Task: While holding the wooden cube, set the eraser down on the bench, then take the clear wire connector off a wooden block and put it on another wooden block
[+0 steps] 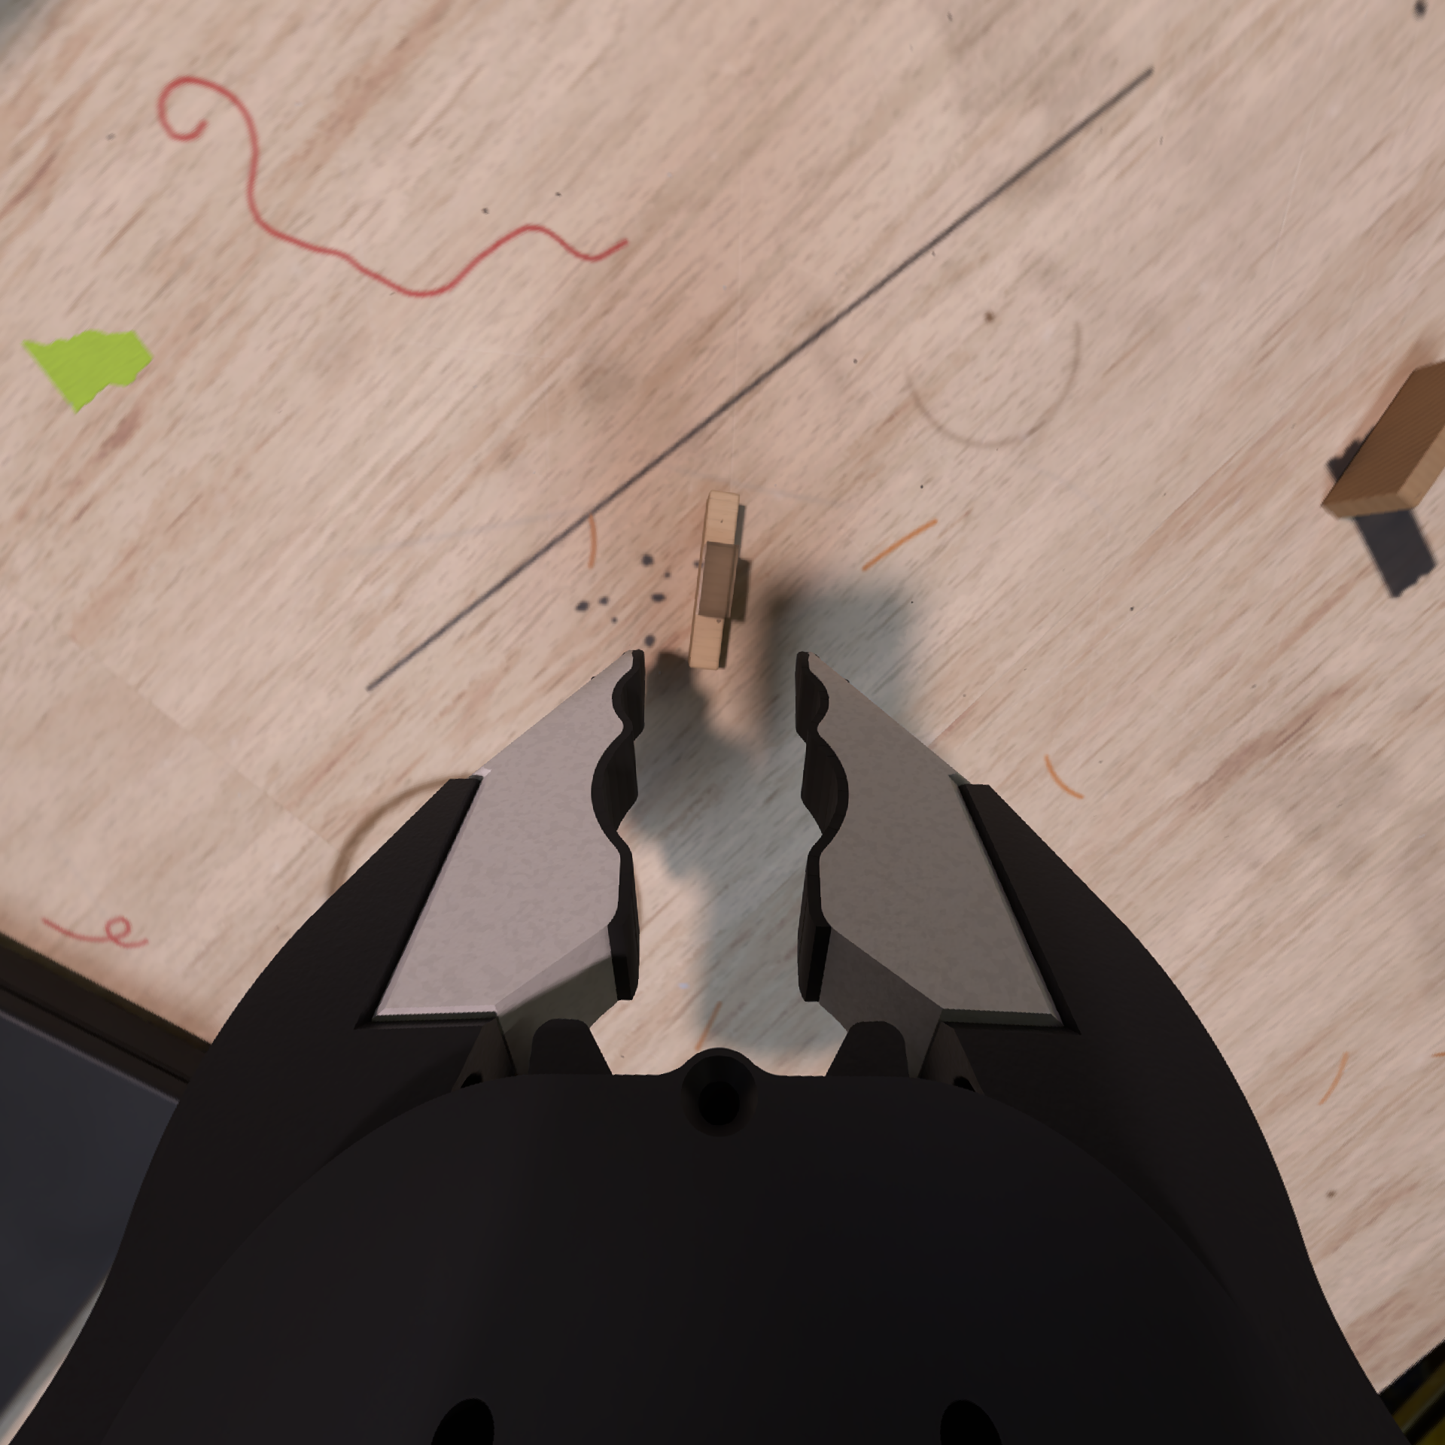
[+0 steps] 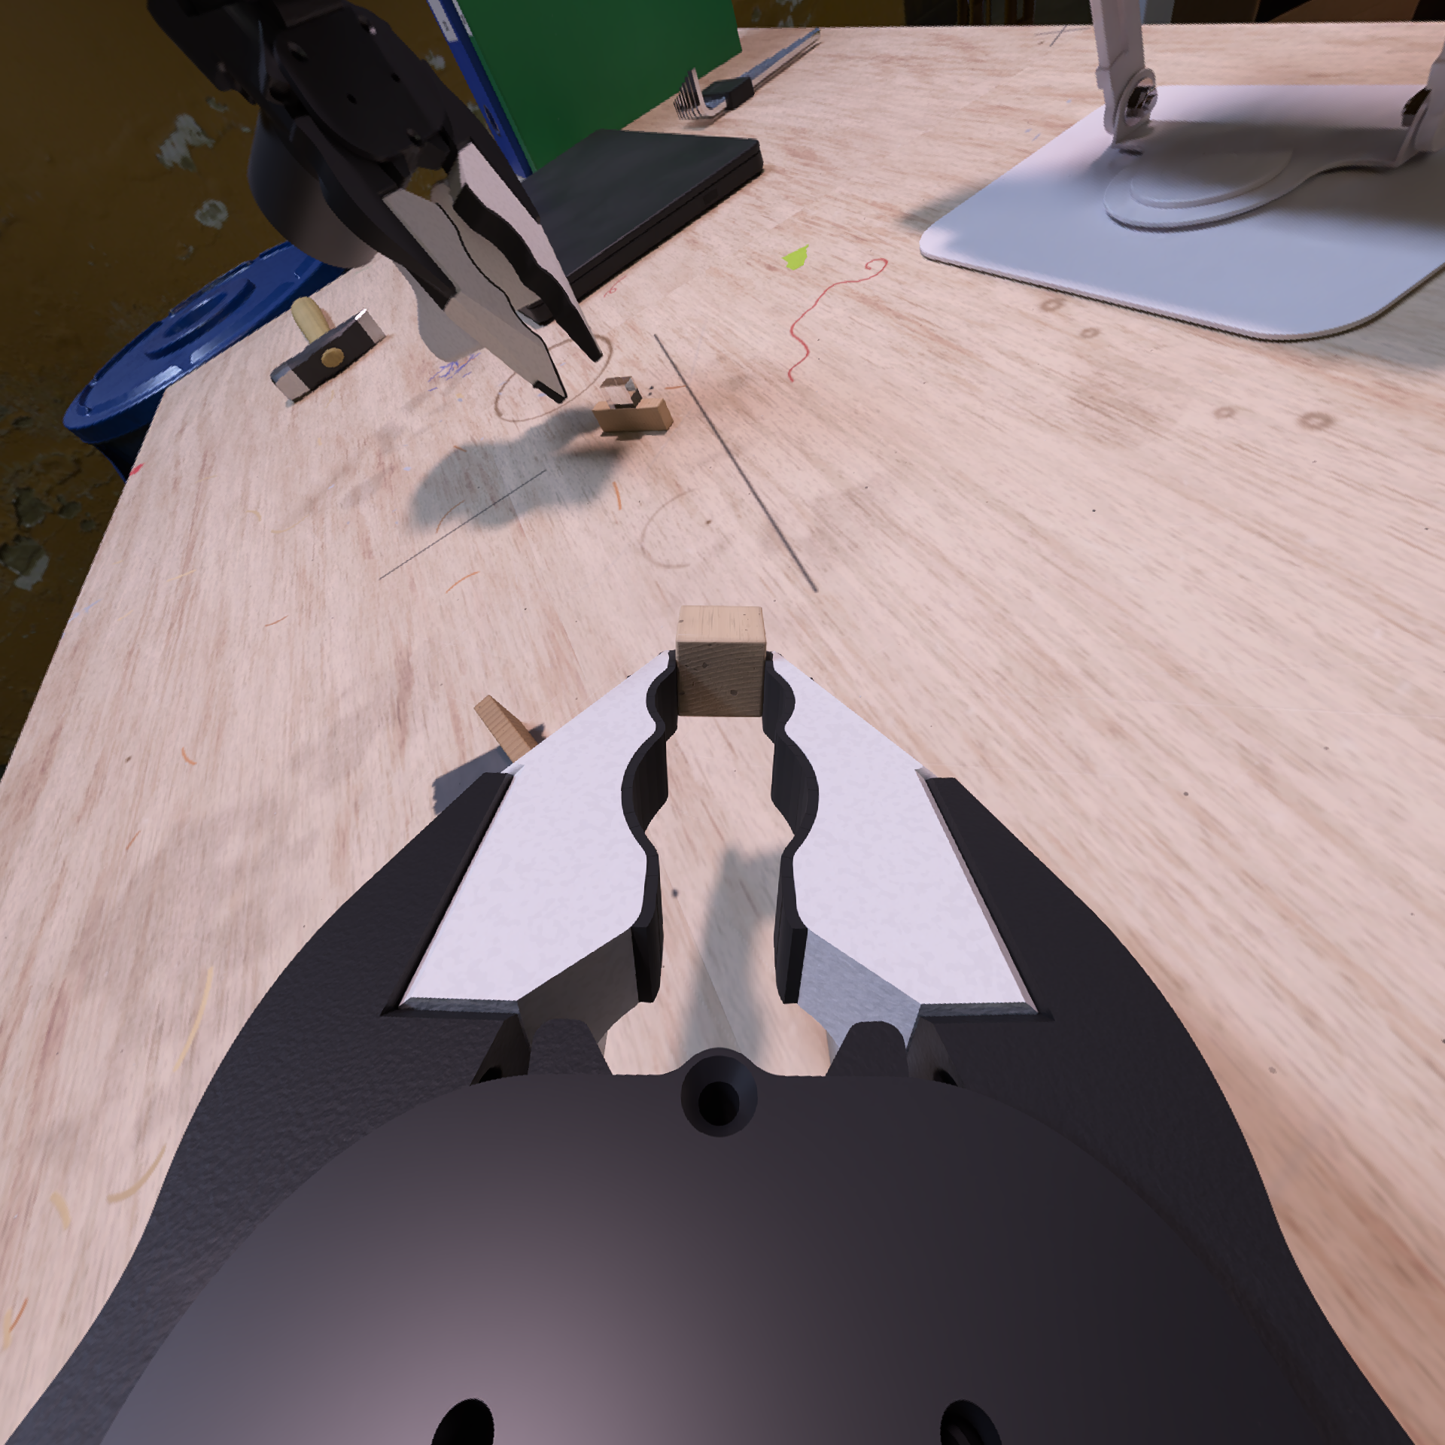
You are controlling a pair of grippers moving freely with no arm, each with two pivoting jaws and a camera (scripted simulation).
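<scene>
My left gripper (image 1: 719, 665) is open and empty, hovering just above and short of a small wooden block (image 1: 713, 625) that carries the clear wire connector (image 1: 718, 582). The right wrist view shows the same left gripper (image 2: 577, 374) beside the connector (image 2: 622, 391) on its block (image 2: 637, 421), not touching it. My right gripper (image 2: 719, 661) is shut on the wooden cube (image 2: 719, 665), held above the bench. A second wooden block (image 1: 1388, 457) lies tilted at the right; it also peeks out beside my right gripper's left finger (image 2: 500, 723). No eraser is visible.
A hammer (image 2: 328, 344), a flat black case (image 2: 641, 188), a green board (image 2: 602, 62) and hex keys (image 2: 704, 98) lie at the far left. A white stand base (image 2: 1188, 234) fills the far right. A blue bin (image 2: 195, 328) sits beyond the bench's left edge.
</scene>
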